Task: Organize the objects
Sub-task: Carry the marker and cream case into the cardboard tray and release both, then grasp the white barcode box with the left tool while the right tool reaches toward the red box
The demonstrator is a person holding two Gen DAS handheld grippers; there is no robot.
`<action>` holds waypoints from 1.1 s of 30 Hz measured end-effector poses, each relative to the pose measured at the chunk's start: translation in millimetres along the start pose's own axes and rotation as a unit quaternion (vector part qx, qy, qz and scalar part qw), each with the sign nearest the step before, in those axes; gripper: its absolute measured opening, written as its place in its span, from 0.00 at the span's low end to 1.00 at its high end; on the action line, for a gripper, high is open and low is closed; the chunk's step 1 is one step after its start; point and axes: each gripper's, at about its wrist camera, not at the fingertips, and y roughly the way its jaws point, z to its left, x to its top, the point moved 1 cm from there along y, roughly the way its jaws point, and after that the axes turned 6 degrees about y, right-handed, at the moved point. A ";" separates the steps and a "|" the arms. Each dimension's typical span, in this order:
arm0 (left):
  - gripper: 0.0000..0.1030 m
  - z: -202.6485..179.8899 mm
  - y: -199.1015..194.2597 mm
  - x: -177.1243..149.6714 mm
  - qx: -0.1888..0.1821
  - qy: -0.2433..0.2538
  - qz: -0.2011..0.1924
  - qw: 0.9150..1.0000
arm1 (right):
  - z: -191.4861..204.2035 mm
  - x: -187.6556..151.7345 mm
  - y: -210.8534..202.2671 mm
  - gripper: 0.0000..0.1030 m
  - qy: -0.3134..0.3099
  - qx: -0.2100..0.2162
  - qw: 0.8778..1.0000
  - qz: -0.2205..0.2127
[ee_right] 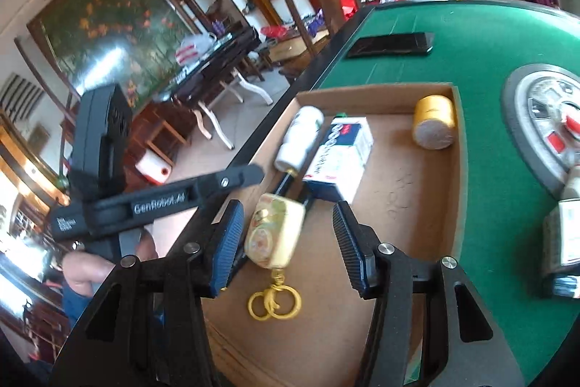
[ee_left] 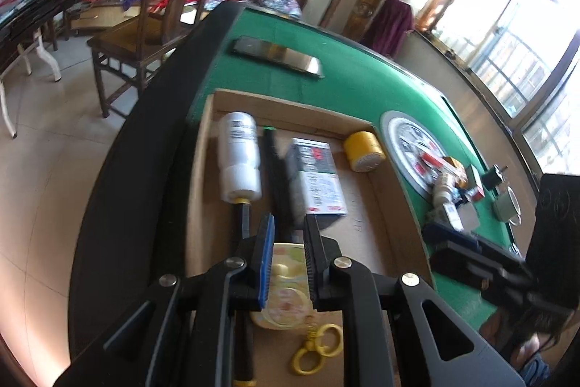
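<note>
Only the right wrist view showed the left hand-held gripper, probably parted. The cream keychain pouch lay between the right hand-held gripper's spread jaws in the cardboard tray.

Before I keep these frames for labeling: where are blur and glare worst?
Left wrist view: window blown out white; white bottle and box in the cardboard tray motion-smeared. Right wrist view: cream pouch blurred, glare on the painting; both bend at the edges.
</note>
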 end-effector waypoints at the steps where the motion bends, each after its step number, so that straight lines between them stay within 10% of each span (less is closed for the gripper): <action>1: 0.15 -7.8 -0.2 0.3 -0.004 0.007 0.000 1.000 | -6.9 1.9 -10.5 0.50 0.003 -0.005 1.000 -0.009; 7: 0.19 -92.0 22.1 3.0 -0.043 0.064 0.025 0.997 | -55.6 6.8 -79.6 0.50 0.016 -0.040 0.997 -0.069; 14: 0.51 -194.3 81.6 5.0 -0.028 0.108 0.067 0.991 | -139.3 1.1 -159.9 0.50 0.067 -0.122 0.977 -0.163; 19: 0.51 -206.5 118.2 12.0 0.039 0.082 0.086 0.992 | -187.1 7.5 -192.4 0.50 0.130 -0.116 0.968 -0.183; 33: 0.54 -223.5 145.2 5.5 0.048 0.086 0.088 0.991 | -238.5 10.9 -229.4 0.50 0.244 -0.160 0.932 -0.214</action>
